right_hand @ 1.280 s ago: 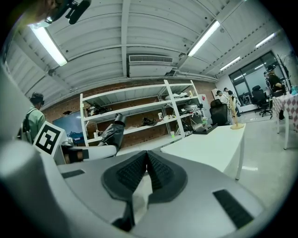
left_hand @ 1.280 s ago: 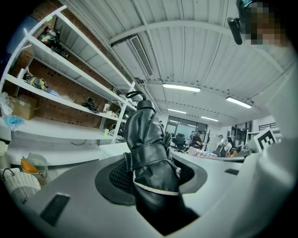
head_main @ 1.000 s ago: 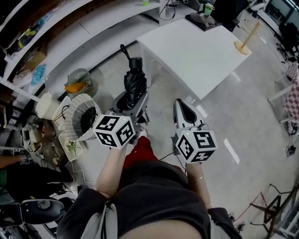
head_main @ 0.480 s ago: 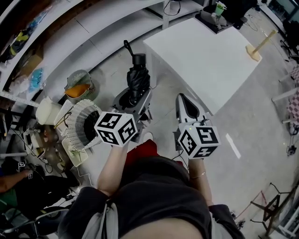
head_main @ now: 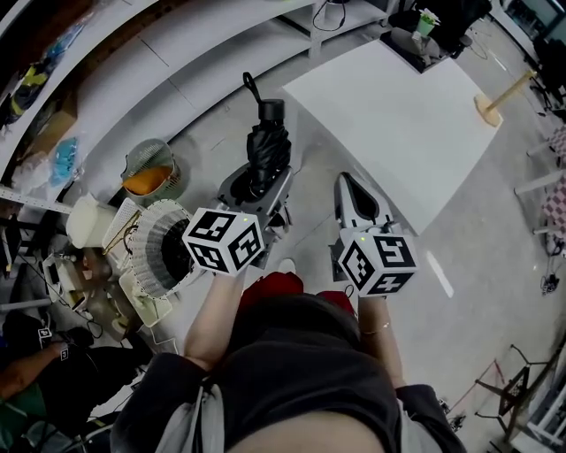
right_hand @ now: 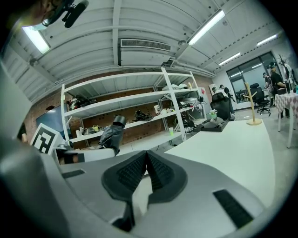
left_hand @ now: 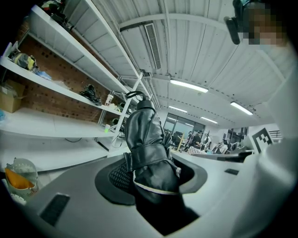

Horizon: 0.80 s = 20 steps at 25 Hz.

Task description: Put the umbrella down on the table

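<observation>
Left gripper [head_main: 256, 190] pinches the folded black fabric umbrella [head_main: 268, 146] near the white rectangular table [head_main: 398, 115], right gripper [head_main: 354, 199] pressed together; lowering onto it seems next.

The white table [head_main: 398, 124] is bare along its near edge and across its middle, so a tool can pass in freely there. Obstacles stand only at the back: dark gear [head_main: 409, 40] by the far-left corner and a wooden stand [head_main: 493, 99] at the far-right corner. Left of the table, a shelf post [head_main: 314, 26], a round white grille [head_main: 159, 243] and a basket [head_main: 146, 168] crowd the floor [head_main: 495, 265]; right of the table it lies open
</observation>
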Tool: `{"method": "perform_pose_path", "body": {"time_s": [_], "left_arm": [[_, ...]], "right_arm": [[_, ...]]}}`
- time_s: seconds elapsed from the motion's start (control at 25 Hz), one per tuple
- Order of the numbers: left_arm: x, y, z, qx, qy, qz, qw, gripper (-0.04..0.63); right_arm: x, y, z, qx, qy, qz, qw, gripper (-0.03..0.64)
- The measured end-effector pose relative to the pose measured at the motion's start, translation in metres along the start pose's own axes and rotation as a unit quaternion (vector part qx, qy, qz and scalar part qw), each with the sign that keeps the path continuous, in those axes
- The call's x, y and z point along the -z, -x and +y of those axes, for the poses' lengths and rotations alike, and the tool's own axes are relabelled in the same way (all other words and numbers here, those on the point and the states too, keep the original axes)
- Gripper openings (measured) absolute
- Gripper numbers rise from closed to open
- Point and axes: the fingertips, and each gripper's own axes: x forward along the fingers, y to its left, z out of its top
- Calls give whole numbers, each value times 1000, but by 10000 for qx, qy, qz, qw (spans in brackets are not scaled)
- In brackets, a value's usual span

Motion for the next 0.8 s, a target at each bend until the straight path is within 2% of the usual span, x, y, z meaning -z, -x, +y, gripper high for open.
{"method": "perform_pose_path", "body": {"time_s": [0.4, 0.8], "left_arm": [[-8, -6, 25, 50, 109, 16, 9999, 212], [-11, -30, 43, 72, 26, 174, 9998, 212]], "right_arm": [[-5, -19, 2, 179, 35, 69, 9998, 18], [-7, -35, -18, 449, -102, 106, 9989, 18]]}}
